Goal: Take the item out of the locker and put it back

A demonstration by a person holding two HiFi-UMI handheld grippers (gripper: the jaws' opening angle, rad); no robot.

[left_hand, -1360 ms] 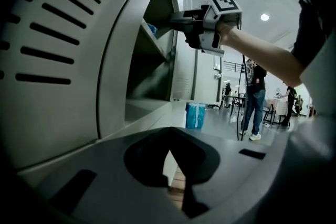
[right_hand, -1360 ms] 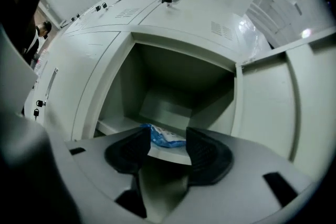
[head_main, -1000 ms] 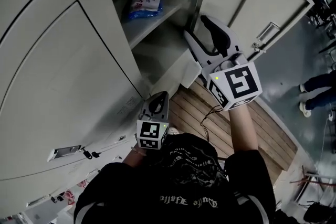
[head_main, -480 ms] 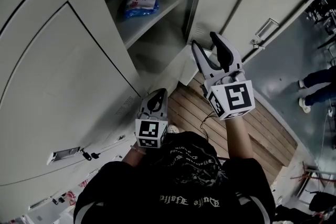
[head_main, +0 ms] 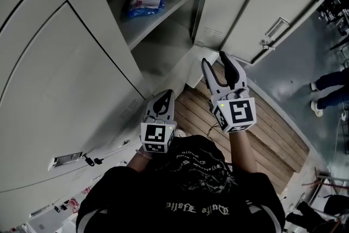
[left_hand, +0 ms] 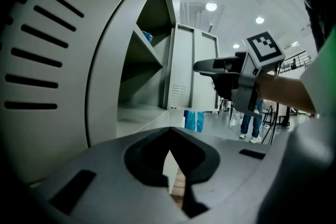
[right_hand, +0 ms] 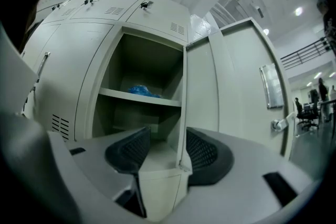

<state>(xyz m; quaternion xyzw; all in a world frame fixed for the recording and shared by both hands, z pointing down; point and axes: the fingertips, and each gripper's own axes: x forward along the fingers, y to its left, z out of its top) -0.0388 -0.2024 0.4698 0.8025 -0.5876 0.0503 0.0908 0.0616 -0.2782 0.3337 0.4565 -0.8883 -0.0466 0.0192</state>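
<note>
**Status.** The locker stands with its door swung open to the right of the opening. The packet, blue and white, lies flat on the shelf inside the locker. No gripper touches it. Whether it awaits removal or has been returned cannot be judged from its position alone.

**Right gripper.** The right gripper is held in front of the locker, outside the opening and below shelf level. Its fingers are spread wide and hold nothing. In the right gripper view the free edge of the door lines up with the gap between the fingers, but it lies beyond them and is not gripped. The wide spread likely suits either a grasp on the packet or a push on the door.

**Left gripper.** The left gripper is held low, close to the person's body and near the closed panel left of the locker opening. Its fingers are drawn together with nothing between them. It appears parked, leaving the opening to the right gripper.

**Surroundings and obstructions.**
- The door handle sits on the outer door face, right of the opening.
- The door edge is the nearest obstacle on a direct line from the right gripper to the shelf.
- A cable trails over the wooden floor strip at the locker base.
- A person's legs show well to the right of the locker, apart from the work.
</note>
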